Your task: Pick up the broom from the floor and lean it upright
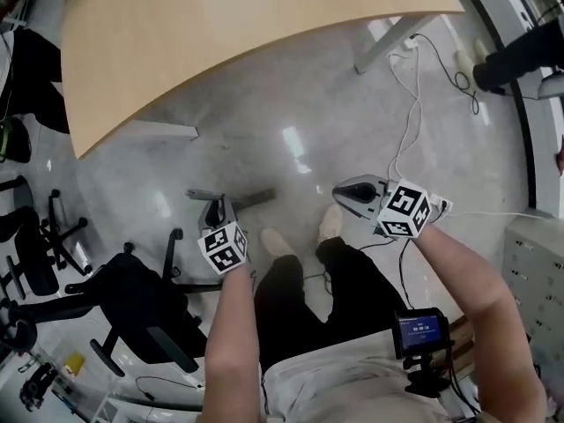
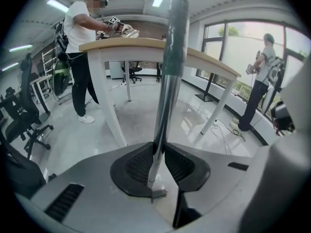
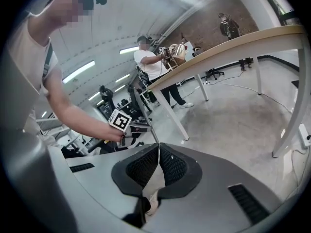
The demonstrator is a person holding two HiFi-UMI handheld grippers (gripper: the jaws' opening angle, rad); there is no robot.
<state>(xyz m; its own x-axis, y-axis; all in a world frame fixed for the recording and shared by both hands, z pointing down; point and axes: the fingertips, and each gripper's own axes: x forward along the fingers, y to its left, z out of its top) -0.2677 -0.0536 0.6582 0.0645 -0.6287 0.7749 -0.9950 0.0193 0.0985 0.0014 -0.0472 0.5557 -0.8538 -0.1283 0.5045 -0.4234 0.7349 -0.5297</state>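
Observation:
The broom (image 1: 251, 197) is a thin silver pole with a dark green grip. In the left gripper view the broom (image 2: 167, 81) rises steeply from between the jaws. My left gripper (image 2: 158, 152) is shut on its lower shaft and shows under its marker cube in the head view (image 1: 216, 210). The right gripper (image 1: 341, 192) points left toward the pole's end with floor between them. In the right gripper view the right gripper (image 3: 158, 147) has its pads together. The broom (image 3: 143, 110) slants down from the left gripper (image 3: 136, 127) and vanishes behind those tips. No broom head is visible.
A wooden table (image 1: 220, 33) on white legs (image 1: 388, 42) stands ahead. Black office chairs (image 1: 132, 307) crowd the left. White cables (image 1: 410, 104) trail across the floor at right. My shoes (image 1: 275, 241) are below the grippers. Other people (image 2: 80, 42) (image 2: 260, 91) stand by the table and the window.

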